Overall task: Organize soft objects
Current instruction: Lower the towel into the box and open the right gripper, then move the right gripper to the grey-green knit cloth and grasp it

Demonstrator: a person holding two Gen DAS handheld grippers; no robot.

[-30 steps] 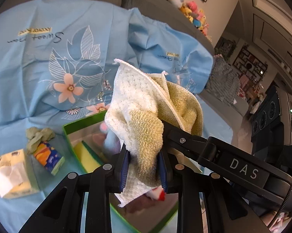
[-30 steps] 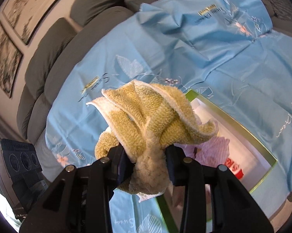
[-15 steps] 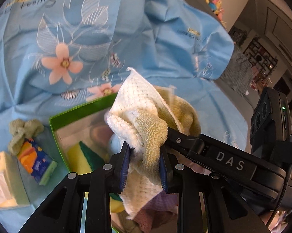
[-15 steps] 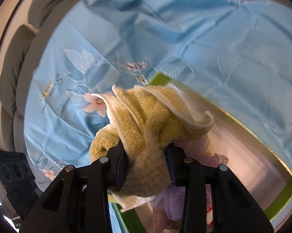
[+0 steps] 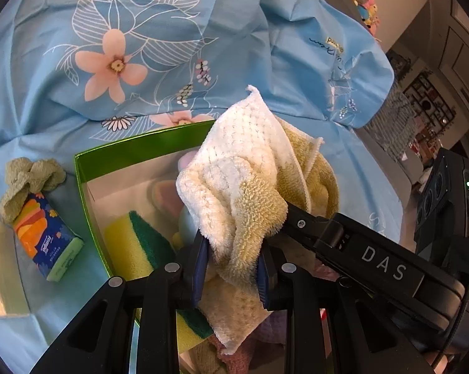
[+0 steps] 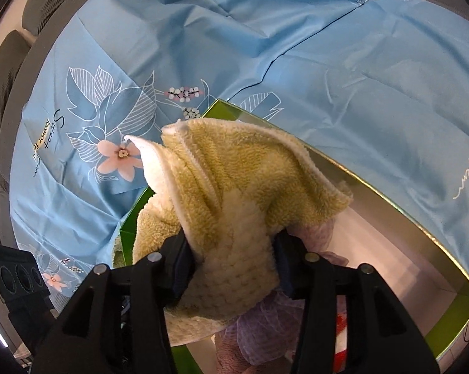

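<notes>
- Both grippers, left (image 5: 231, 265) and right (image 6: 234, 268), clamp one yellow towel (image 5: 250, 193) (bunched, part white) above the green box (image 5: 134, 152).
- A sponge (image 5: 131, 246) lies inside.

Left gripper (image 5: 232, 263) and right gripper (image 5: 278, 221) clamp a yellow towel (image 5: 250, 187) above a green box (image 5: 141, 149) holding a sponge (image 5: 134, 246).

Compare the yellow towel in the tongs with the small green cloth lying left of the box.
The yellow towel is held up over the green box, clamped by both the left tongs and the right tongs; the green cloth lies on the blue sheet outside the box, ungripped. The towel looks larger and pale yellow with a white waffle side; the cloth is dull green and twisted. Both are crumpled soft fabric.
</notes>
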